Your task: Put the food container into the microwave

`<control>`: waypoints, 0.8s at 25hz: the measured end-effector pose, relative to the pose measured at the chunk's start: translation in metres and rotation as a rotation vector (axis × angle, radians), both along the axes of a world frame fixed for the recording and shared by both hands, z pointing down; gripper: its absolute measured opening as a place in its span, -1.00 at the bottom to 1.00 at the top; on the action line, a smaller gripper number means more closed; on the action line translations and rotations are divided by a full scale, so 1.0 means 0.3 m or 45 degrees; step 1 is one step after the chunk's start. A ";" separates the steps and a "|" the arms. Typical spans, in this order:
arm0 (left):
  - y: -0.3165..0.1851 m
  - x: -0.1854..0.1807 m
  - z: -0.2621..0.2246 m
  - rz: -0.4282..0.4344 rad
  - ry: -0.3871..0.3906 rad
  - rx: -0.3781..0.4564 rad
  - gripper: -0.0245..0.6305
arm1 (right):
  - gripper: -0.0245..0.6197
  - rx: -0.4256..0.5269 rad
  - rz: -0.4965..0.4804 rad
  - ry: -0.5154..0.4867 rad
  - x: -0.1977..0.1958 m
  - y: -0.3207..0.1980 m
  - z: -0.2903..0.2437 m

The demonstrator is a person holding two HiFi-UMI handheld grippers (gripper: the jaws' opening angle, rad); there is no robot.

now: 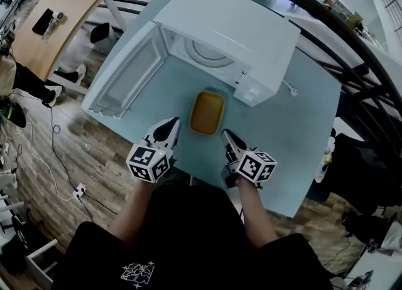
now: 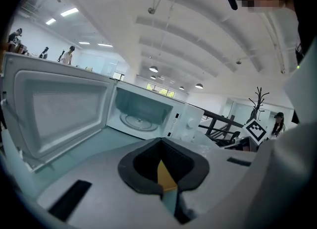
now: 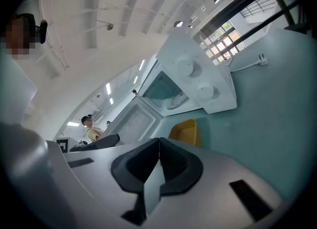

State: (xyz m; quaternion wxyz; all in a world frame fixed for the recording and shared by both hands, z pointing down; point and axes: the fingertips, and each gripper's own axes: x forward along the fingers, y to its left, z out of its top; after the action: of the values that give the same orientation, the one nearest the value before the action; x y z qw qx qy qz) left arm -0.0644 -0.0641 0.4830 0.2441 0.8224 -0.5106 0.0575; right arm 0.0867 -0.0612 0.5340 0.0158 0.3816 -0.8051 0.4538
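A yellow food container [image 1: 207,112] lies on the pale blue table [image 1: 295,132], just in front of the white microwave [image 1: 232,37]. The microwave door [image 1: 129,72] stands swung open to the left, and the glass turntable shows inside. My left gripper [image 1: 171,125] is shut and empty, just left of the container's near end. My right gripper [image 1: 227,135], also shut and empty, is just right of that end. In the left gripper view the left gripper [image 2: 159,141] faces the open microwave [image 2: 143,111]. In the right gripper view the container [image 3: 185,132] lies beyond the right gripper [image 3: 158,141].
The microwave's plug and cord [image 1: 292,89] lie on the table to the right of the oven. A black railing [image 1: 352,50] runs behind the table. A wooden desk [image 1: 56,22] stands at the far left. A dark chair [image 1: 355,157] is at the right.
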 end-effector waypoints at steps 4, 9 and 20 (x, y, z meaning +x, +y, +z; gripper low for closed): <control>-0.012 0.001 0.040 0.018 0.001 -0.029 -0.90 | -0.90 -0.062 0.019 0.021 -0.011 0.008 0.062; -0.017 0.006 0.085 0.043 0.003 -0.064 -0.90 | -0.90 -0.139 0.036 0.033 -0.022 0.021 0.133; -0.053 0.013 0.146 0.105 0.006 -0.108 -0.90 | -0.90 -0.269 0.121 -0.040 -0.028 0.030 0.225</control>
State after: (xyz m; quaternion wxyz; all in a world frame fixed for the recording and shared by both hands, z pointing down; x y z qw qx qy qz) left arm -0.0605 -0.0800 0.5268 0.2775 0.8317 -0.4729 0.0871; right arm 0.0785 -0.0522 0.6015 0.0218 0.4083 -0.7340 0.5423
